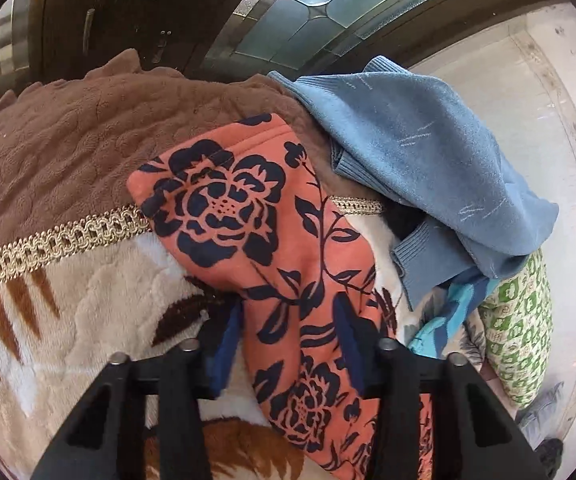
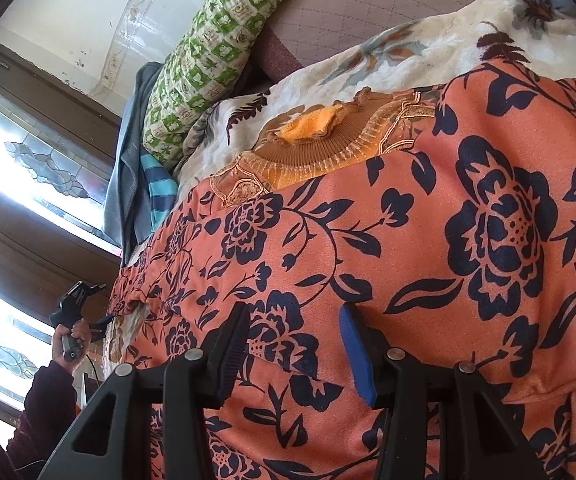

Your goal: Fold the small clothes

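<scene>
An orange garment with dark blue flowers [image 2: 428,248] lies spread on a plush blanket [image 2: 400,48]. Its brown ribbed collar with an orange lining [image 2: 312,132] shows at the far side. My right gripper [image 2: 292,344] is open, its blue pads apart just above the cloth. In the left wrist view a sleeve of the same garment [image 1: 271,240] runs between the open fingers of my left gripper [image 1: 288,340]. The left gripper also shows in the right wrist view [image 2: 99,320], at the garment's far left edge, held by a hand.
A blue sweater [image 1: 420,148] lies heaped beyond the sleeve, on a brown quilted cover [image 1: 67,140] with gold trim. A green patterned pillow [image 2: 211,56] and a striped blue cloth [image 2: 159,188] lie by the wall. Stained-glass windows [image 2: 39,164] stand behind.
</scene>
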The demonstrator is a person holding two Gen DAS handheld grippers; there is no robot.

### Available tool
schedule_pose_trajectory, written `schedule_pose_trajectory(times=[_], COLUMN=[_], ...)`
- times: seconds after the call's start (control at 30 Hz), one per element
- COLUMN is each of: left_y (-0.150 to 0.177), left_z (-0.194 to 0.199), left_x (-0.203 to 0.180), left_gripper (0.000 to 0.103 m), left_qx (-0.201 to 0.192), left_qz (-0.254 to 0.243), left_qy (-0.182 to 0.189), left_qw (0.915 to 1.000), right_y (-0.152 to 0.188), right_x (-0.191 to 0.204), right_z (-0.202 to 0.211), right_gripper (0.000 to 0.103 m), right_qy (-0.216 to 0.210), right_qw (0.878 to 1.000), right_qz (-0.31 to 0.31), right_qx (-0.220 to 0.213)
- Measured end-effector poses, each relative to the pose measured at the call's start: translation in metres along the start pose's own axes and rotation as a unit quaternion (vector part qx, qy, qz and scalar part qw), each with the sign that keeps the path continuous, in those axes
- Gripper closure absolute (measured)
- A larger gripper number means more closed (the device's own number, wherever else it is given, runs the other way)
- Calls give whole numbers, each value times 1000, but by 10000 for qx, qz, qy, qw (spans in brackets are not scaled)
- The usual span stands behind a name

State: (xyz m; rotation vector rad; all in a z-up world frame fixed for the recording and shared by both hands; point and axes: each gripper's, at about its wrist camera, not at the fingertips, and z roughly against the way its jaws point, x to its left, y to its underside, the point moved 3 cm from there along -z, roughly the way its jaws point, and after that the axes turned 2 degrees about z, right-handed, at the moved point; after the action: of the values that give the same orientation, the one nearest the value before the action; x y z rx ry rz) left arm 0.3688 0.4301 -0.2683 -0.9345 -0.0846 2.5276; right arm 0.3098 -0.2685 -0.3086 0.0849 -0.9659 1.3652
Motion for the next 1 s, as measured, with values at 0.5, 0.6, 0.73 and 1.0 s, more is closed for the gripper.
schedule_pose_trajectory(times=[0.5, 0.6, 0.73, 1.0], left_y=[54, 99, 189, 419], left_z=[79, 108, 130, 99], left_x=[-84, -138, -216, -316], left_gripper=[95, 95, 95, 95], left_qx=[-1025, -1047, -900, -32], left_qz=[-2018, -2856, -4005, -5512], left_qy=[485, 712, 1067, 1655], left_qw=[9728, 9499, 9056, 8178], right_y=[-8, -18, -30, -49], right_x=[2, -1, -11, -38], right_z=[16, 35, 65, 130], right_gripper=[53, 53, 53, 53], right_qy=[244, 213, 124, -44], right_qw=[9989, 9974, 9934, 9796], right_qz=[138, 19, -255, -715], right_qx=[-383, -689, -1114, -1877])
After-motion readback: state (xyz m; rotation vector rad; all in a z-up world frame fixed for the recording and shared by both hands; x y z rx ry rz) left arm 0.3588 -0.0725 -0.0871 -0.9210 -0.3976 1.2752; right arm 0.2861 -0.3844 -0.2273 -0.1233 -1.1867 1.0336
